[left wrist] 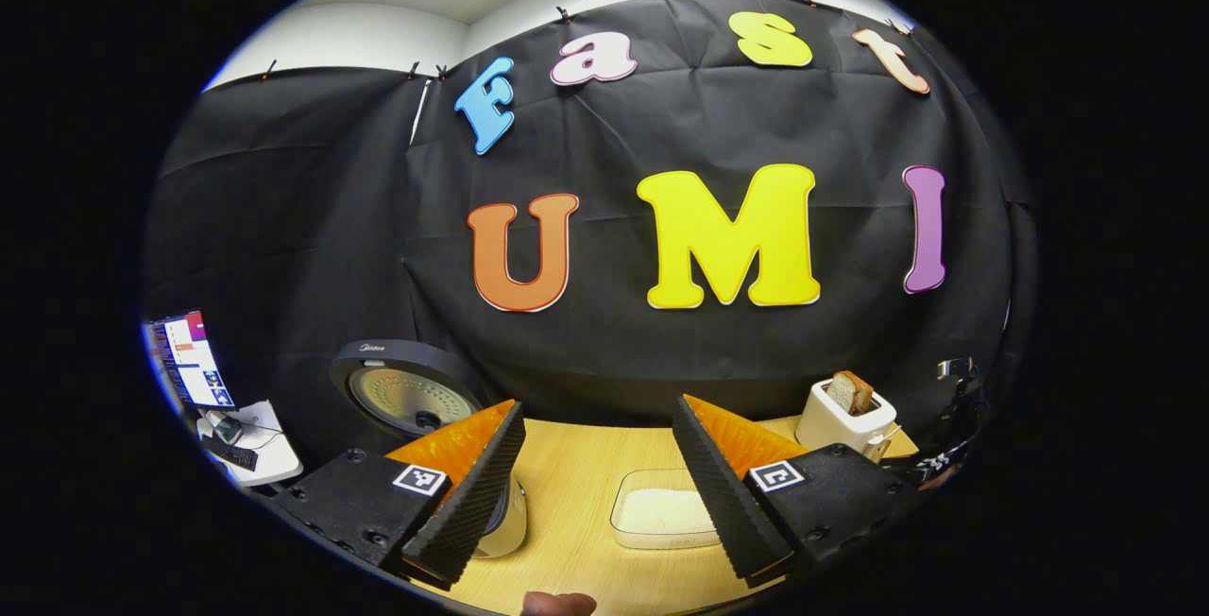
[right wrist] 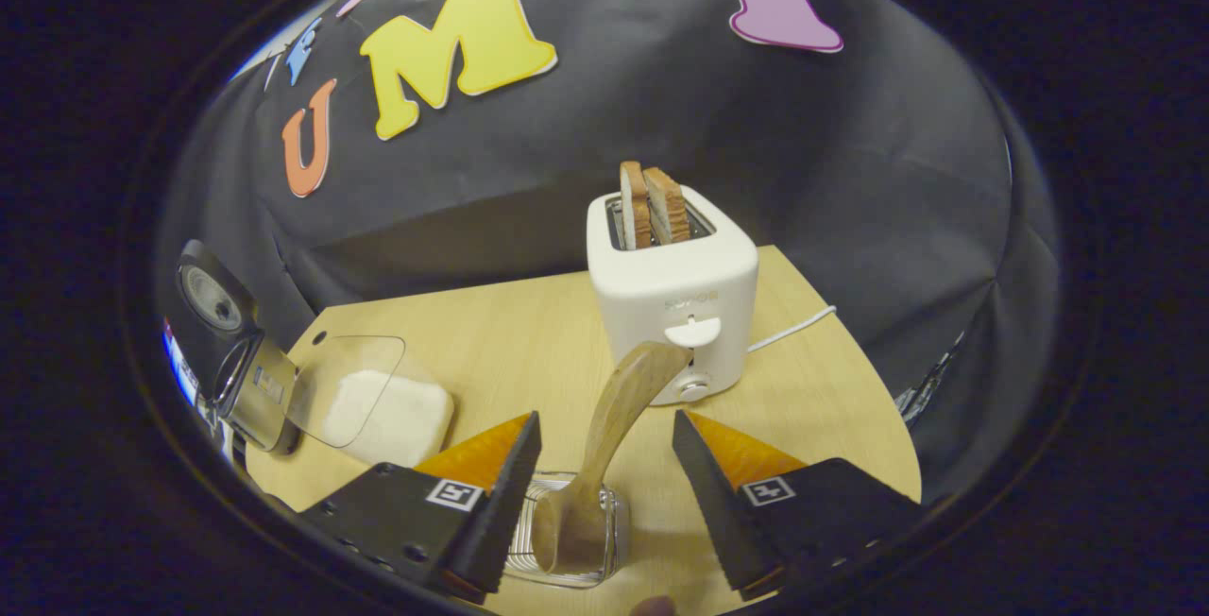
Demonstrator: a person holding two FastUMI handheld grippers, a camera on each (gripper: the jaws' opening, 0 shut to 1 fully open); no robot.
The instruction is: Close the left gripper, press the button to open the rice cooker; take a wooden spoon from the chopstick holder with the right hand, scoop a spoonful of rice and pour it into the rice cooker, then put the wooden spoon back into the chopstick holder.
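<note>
The spoon [right wrist: 619,413] stands bowl-down in the clear holder [right wrist: 567,531], seen in the right gripper view low in the middle, between the two fingers of the right claw [right wrist: 604,493]. Its handle leans up toward 1 o'clock and its end crosses in front of the toaster [right wrist: 675,299]. The right claw is open, one finger on either side of the holder, and neither touches the spoon. The toaster sits just behind the holder at 12 o'clock, with two slices of toast [right wrist: 652,205] upright in its slots and a white cord [right wrist: 793,328] running off toward 3 o'clock. At 9 o'clock lies the rice tray [right wrist: 383,413], its clear lid [right wrist: 331,380] tilted up on the far side, and beyond it at the left edge stands the cooker [right wrist: 250,385] with its lid up.

In the left gripper view the left claw [left wrist: 600,479] is also open and holds nothing. The cooker [left wrist: 505,521] is mostly hidden behind its left finger; the raised lid [left wrist: 406,394] shows above at 10 o'clock. The rice tray [left wrist: 661,512] lies on the counter [left wrist: 576,493] between the fingers, nearer the right one. The toaster [left wrist: 845,418] stands at 3 o'clock with toast [left wrist: 850,392] in it. A side table [left wrist: 260,451] with a screen [left wrist: 189,361] sits far off at 9 o'clock.
</note>
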